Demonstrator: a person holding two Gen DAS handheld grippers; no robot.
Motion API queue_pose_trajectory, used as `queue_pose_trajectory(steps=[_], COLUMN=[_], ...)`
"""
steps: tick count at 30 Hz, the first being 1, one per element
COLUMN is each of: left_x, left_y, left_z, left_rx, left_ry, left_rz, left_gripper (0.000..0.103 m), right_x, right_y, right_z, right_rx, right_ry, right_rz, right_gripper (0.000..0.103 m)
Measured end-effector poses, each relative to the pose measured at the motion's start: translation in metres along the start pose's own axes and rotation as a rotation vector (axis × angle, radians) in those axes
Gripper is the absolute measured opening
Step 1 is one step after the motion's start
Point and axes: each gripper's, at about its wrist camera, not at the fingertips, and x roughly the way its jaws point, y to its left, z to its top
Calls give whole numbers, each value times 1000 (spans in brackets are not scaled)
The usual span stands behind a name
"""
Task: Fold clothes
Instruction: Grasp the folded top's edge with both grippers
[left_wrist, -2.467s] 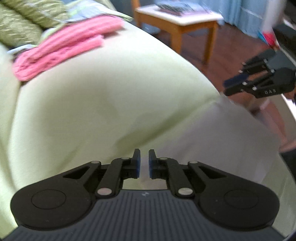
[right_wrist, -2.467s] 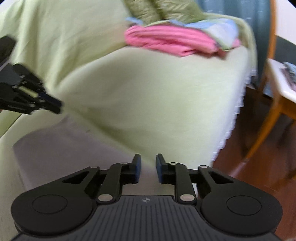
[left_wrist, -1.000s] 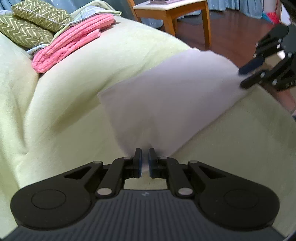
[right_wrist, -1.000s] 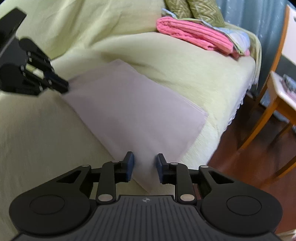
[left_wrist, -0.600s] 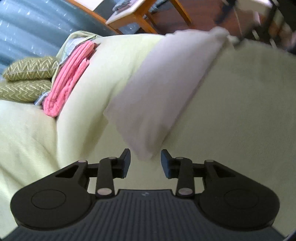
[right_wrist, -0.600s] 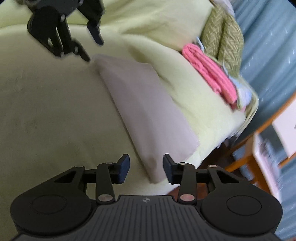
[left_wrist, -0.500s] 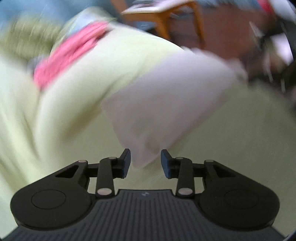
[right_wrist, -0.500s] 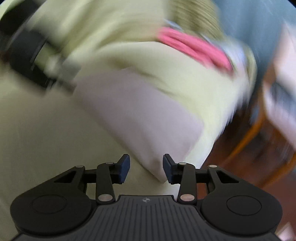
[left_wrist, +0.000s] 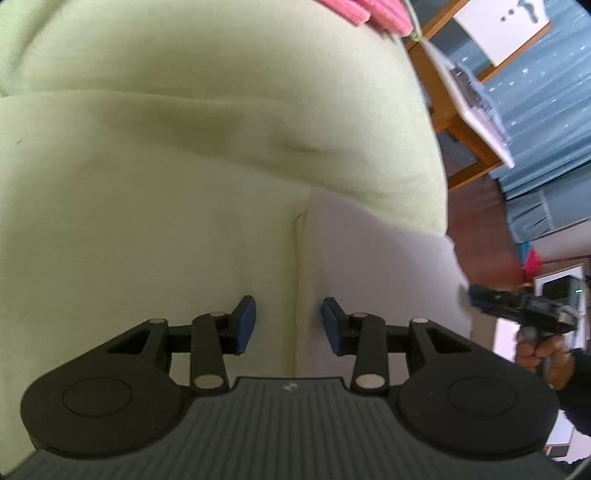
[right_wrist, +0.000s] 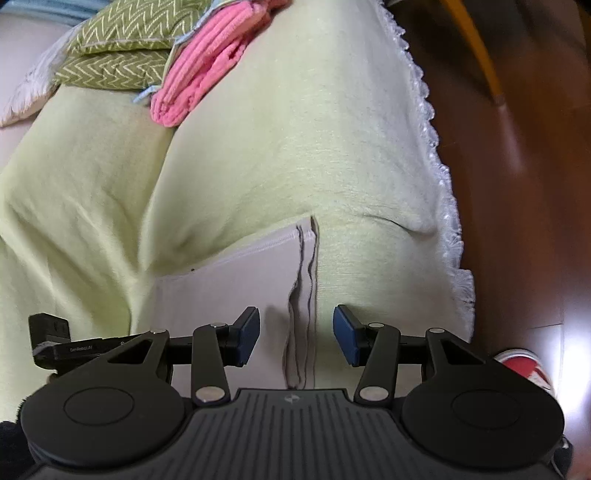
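Note:
A pale lilac folded cloth (left_wrist: 373, 266) lies flat on the light green sofa cover (left_wrist: 184, 166). My left gripper (left_wrist: 289, 325) is open, its jaws straddling the cloth's left edge. In the right wrist view the same cloth (right_wrist: 236, 273) shows its layered right edge with dark seams. My right gripper (right_wrist: 295, 334) is open, its jaws on either side of that edge. The right gripper (left_wrist: 517, 306) also shows at the far right of the left wrist view, and the left gripper (right_wrist: 62, 341) at the far left of the right wrist view.
A folded pink towel (right_wrist: 207, 70) and green zigzag cushions (right_wrist: 122, 48) sit at the far end of the sofa. The sofa's lace-trimmed front edge (right_wrist: 443, 206) drops to a wooden floor (right_wrist: 517, 147). A wooden side table (left_wrist: 469, 103) stands beyond.
Both grippers have let go of the cloth and opened wide. The cloth now lies flat on the sofa, and both grippers have swung to its opposite side edges.

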Motion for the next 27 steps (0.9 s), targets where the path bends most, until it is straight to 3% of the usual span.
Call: queue_pose_trajectory(steps=[8, 11, 13, 15, 16, 17, 22, 27], left_x=[31, 34, 34, 32, 30, 26, -21, -75], left_y=[-8, -11, -12, -16, -19, -20, -38, -65], left_z=[29, 24, 19, 16, 13, 9, -25, -90], left_rx=[29, 35, 39, 53, 61, 65, 68, -97], left_ry=[26, 23, 16, -2, -11, -23, -184, -386], left_rz=[-100, -129, -139, -117, -105, -95, -21, 111], left_gripper=[40, 39, 36, 25, 16, 13, 9, 8], right_x=[16, 23, 30, 39, 43, 44, 29, 44], right_y=[-8, -9, -6, 0, 5, 11, 60, 130], right_z=[23, 32, 39, 43, 44, 45, 63, 95], right_rx=[41, 41, 12, -36, -65, -108, -270, -502], right_ry=[15, 34, 58, 96, 117, 120, 118, 215], right_rz=[80, 101, 109, 98, 87, 71, 108, 219], right_gripper=[48, 47, 40, 9, 9, 7, 5, 5])
